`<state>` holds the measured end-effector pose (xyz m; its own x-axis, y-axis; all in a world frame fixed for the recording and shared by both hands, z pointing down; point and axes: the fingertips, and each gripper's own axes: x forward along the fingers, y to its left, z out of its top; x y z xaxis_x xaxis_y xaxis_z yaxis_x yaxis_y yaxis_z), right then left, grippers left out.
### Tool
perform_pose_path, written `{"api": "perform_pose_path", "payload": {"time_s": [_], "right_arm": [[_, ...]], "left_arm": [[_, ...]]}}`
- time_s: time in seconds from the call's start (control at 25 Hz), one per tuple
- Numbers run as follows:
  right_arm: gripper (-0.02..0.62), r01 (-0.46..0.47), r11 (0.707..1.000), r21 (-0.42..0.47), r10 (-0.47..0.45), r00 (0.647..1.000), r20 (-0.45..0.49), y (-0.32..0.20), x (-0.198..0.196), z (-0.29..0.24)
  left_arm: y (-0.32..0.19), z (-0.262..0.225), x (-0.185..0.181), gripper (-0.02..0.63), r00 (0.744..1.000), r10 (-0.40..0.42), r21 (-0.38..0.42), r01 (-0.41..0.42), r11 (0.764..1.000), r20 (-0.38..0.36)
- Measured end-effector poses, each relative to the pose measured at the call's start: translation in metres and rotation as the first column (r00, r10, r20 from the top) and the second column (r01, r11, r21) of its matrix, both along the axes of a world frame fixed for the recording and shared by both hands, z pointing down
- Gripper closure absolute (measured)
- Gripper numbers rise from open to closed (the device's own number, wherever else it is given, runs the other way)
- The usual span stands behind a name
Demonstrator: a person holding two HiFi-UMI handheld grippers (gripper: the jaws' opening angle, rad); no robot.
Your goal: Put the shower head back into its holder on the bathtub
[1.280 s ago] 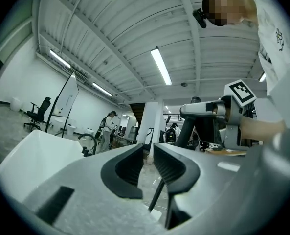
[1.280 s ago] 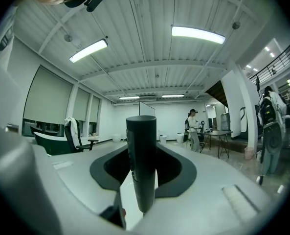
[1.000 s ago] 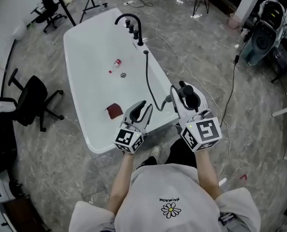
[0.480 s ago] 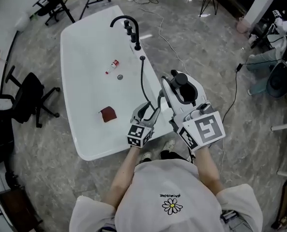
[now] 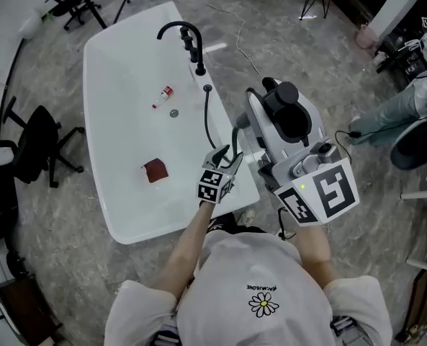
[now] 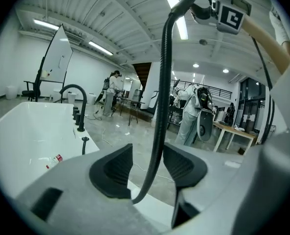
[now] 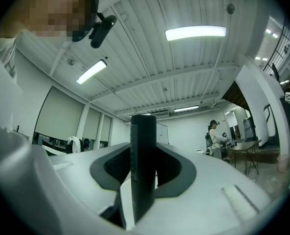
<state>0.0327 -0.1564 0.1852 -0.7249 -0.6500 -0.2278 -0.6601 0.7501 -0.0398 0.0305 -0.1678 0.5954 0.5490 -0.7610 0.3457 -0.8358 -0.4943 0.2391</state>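
While left claw [image 5: 226,157] opens round hose [image 6: 162,106] | shirt print [image 5: 263,287] unreadable

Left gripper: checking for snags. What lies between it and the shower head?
The black hose: in the left gripper view it runs from between the left gripper's opening jaws up to the shower head.

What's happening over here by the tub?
A person stands beside a white bathtub with a gripper in each hand. The right gripper is clamped on the black shower head. The jaws of the left gripper are opening, with the hose running loose between them. Nothing is back on the tub yet.
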Motion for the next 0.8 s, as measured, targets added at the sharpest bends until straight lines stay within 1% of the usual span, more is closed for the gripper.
{"api": "perform_pose_path", "payload": {"time_s": [0.08,0.2,0.36,0.44,0.56,0.64,0.72,0.8], "right_arm": [[0.471,-0.015,0.999,0.034,0.015,1.0,0.003,-0.006,-0.005,-0.013],[0.471,-0.013,0.998,0.058,0.013,1.0,0.017,-0.003,-0.008,-0.03],[0.472,-0.014,0.997,0.07,0.01,0.998,0.057,-0.002,-0.011,-0.049],[0.472,-0.015,0.997,0.075,0.011,0.998,0.058,0.0,-0.011,-0.051],[0.472,-0.019,0.997,0.077,0.015,0.999,0.05,0.001,-0.01,-0.053],[0.473,-0.023,0.997,0.067,0.02,0.999,0.047,0.0,-0.009,-0.052],[0.474,-0.029,0.998,0.052,0.026,0.998,0.048,-0.001,-0.009,-0.049],[0.474,-0.036,0.998,0.045,0.033,0.998,0.054,-0.001,-0.006,-0.048]], "left_arm": [[-0.01,0.011,-0.011,0.422,1.0,0.01,-0.026,-0.009,1.0,0.009],[-0.011,0.028,-0.015,0.454,0.998,0.047,-0.073,-0.045,0.996,0.028],[-0.018,0.035,-0.017,0.454,0.998,0.059,-0.085,-0.057,0.995,0.019],[-0.018,0.044,-0.013,0.454,0.997,0.069,-0.097,-0.067,0.993,0.019],[-0.019,0.061,-0.008,0.454,0.996,0.088,-0.138,-0.084,0.987,0.029],[-0.017,0.073,-0.005,0.454,0.992,0.118,-0.168,-0.107,0.98,0.054],[-0.013,0.081,-0.006,0.506,0.988,0.136,-0.183,-0.12,0.976,0.077],[-0.011,0.083,-0.01,0.519,0.987,0.131,-0.179,-0.113,0.977,0.092]]}}
